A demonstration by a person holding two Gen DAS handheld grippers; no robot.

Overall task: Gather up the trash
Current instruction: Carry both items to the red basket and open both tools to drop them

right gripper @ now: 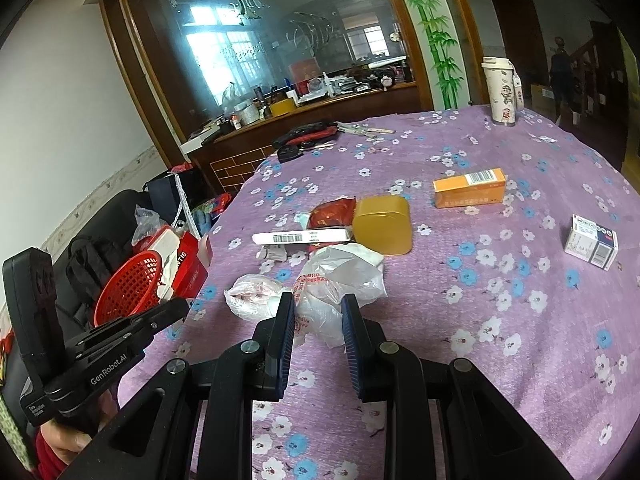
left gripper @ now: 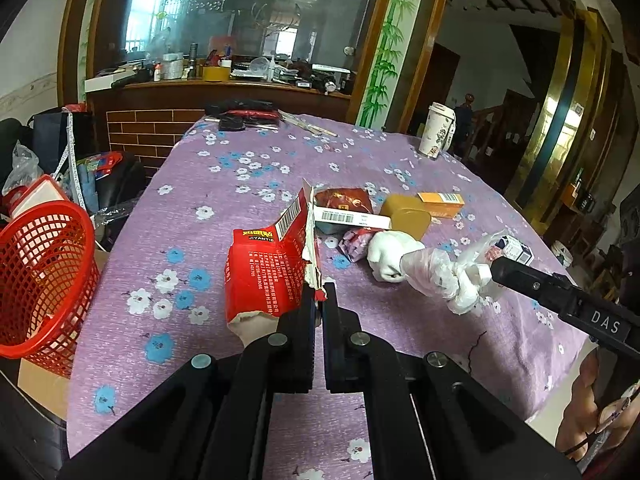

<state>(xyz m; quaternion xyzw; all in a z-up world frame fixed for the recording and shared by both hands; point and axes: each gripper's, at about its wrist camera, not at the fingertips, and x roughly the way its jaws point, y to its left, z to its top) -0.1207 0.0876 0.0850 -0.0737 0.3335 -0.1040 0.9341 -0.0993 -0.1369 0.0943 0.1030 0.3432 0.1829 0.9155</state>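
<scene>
My left gripper (left gripper: 319, 293) is shut on the torn edge of a red carton (left gripper: 268, 276) and holds it upright above the purple flowered tablecloth (left gripper: 224, 216). A red mesh basket (left gripper: 44, 276) stands off the table's left edge. In the right wrist view my right gripper (right gripper: 318, 305) is shut on a crumpled clear plastic bag (right gripper: 340, 276) with white tissue in it. The same bag (left gripper: 436, 272) hangs from the right gripper (left gripper: 495, 270) in the left wrist view. The left gripper (right gripper: 180, 307) and the basket (right gripper: 128, 288) show at the left.
On the cloth lie a gold box (right gripper: 384, 224), an orange box (right gripper: 468, 188), a long white barcode box (right gripper: 300, 237), a red packet (right gripper: 332, 212) and a small white-blue box (right gripper: 592, 242). A tumbler (right gripper: 500, 92) stands at the far edge. Bags and clutter crowd the floor at left.
</scene>
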